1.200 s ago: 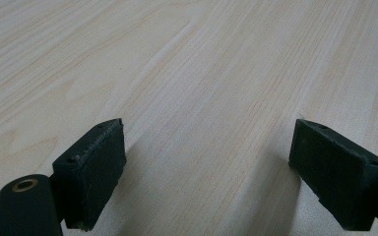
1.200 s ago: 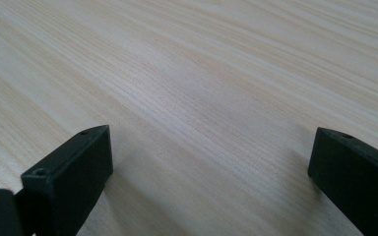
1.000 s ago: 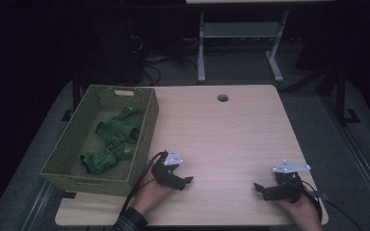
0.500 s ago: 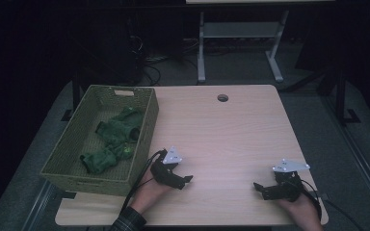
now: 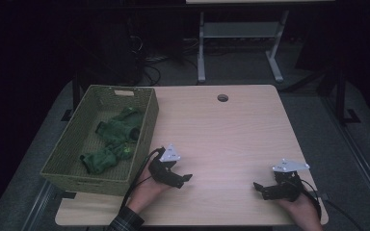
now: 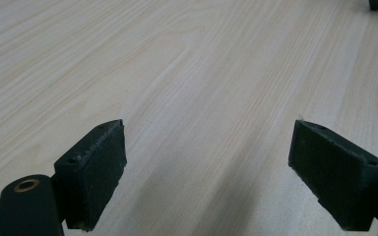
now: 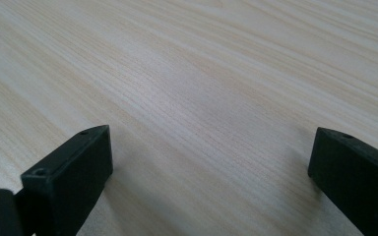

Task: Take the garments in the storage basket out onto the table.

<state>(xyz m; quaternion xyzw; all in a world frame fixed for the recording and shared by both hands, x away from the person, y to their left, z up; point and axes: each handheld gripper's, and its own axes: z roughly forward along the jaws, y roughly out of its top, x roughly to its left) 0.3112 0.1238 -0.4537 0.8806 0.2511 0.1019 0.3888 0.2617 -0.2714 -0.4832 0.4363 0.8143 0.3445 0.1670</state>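
My left gripper (image 5: 185,179) rests low over the wooden table (image 5: 221,139), just right of a woven green basket (image 5: 62,161), and points right. In the left gripper view its black jaws (image 6: 209,164) stand wide apart over bare wood, so it is open. My right gripper (image 5: 259,188) sits near the table's front right corner, pointing left. In the right gripper view its jaws (image 7: 209,172) are also spread wide and hold nothing. Several green cloth items (image 5: 113,139) lie inside the basket.
A round cable hole (image 5: 222,98) sits near the table's far edge. Behind the table stands a white metal frame (image 5: 236,38) on a dark floor with cables. Bare wood lies between the two grippers.
The left hand and its gripper have shifted slightly toward the right. The right gripper has stayed in place.
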